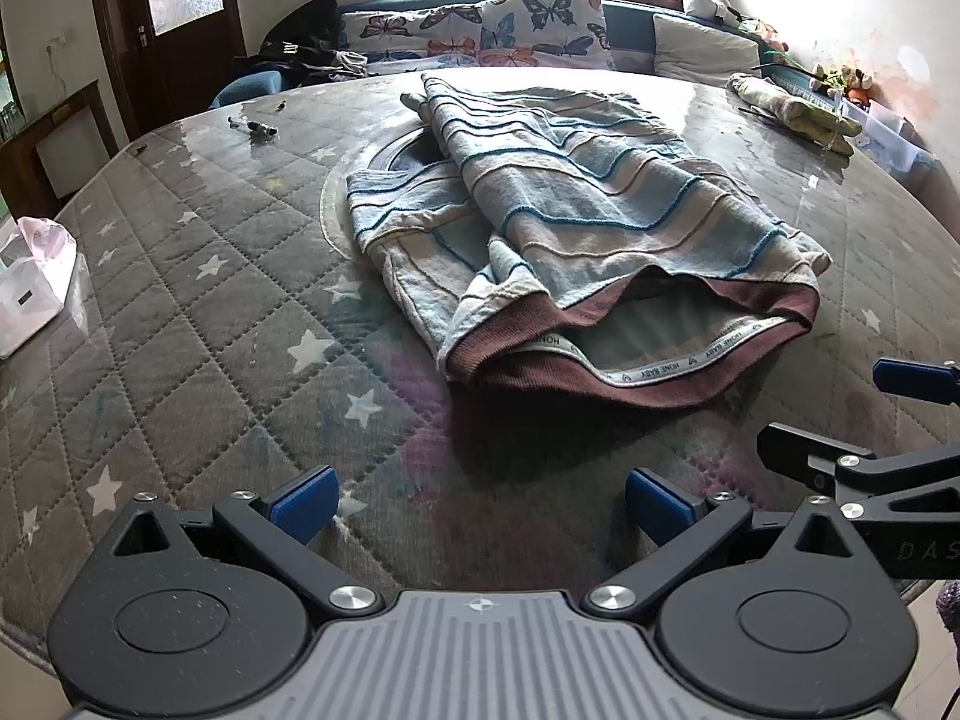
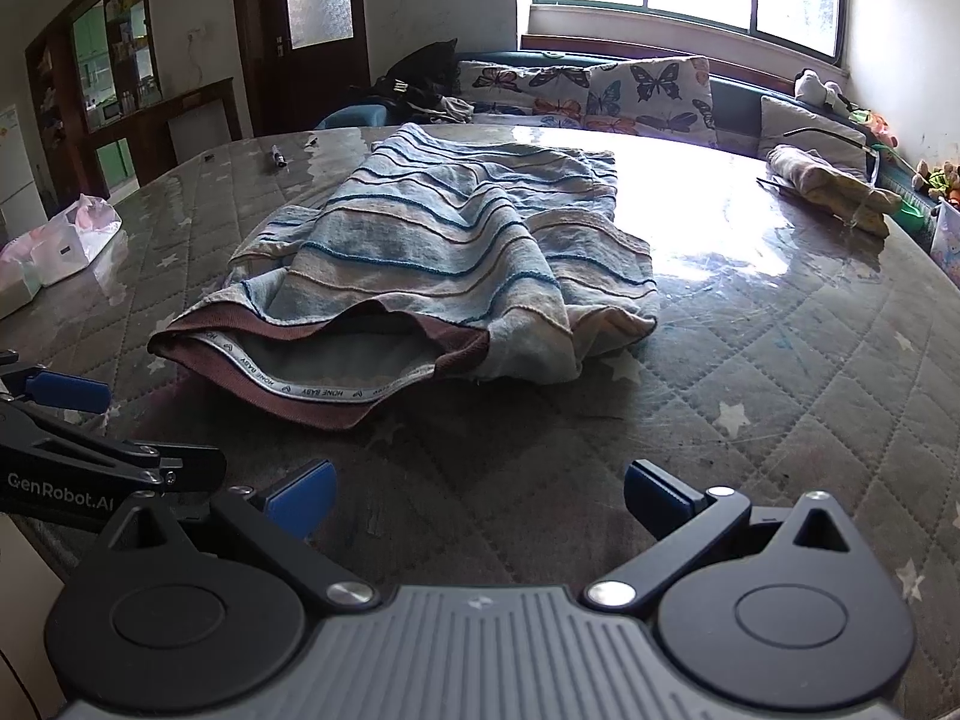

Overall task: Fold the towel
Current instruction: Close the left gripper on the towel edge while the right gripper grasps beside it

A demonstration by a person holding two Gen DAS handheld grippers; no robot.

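Note:
A blue, beige and white striped towel (image 1: 558, 204) with a brown band along its near hem lies rumpled in the middle of the round quilted table (image 1: 198, 324). The hem gapes toward me and shows a white printed tape inside. My left gripper (image 1: 480, 504) is open near the table's front edge, short of the hem, with nothing between its fingers. The right gripper (image 1: 864, 414) shows at that view's right edge, also open. In the right wrist view the towel (image 2: 444, 246) lies ahead, my right gripper (image 2: 480, 501) is open and empty, and the left gripper (image 2: 114, 426) enters from the left.
A glossy clear cover tops the star-patterned table (image 2: 780, 360). A pink-and-white bag (image 1: 36, 282) sits at the left edge, a marker pen (image 1: 255, 128) at the far left, a folded pale cloth (image 2: 834, 186) at the far right. Butterfly cushions (image 1: 480, 30) line a sofa behind.

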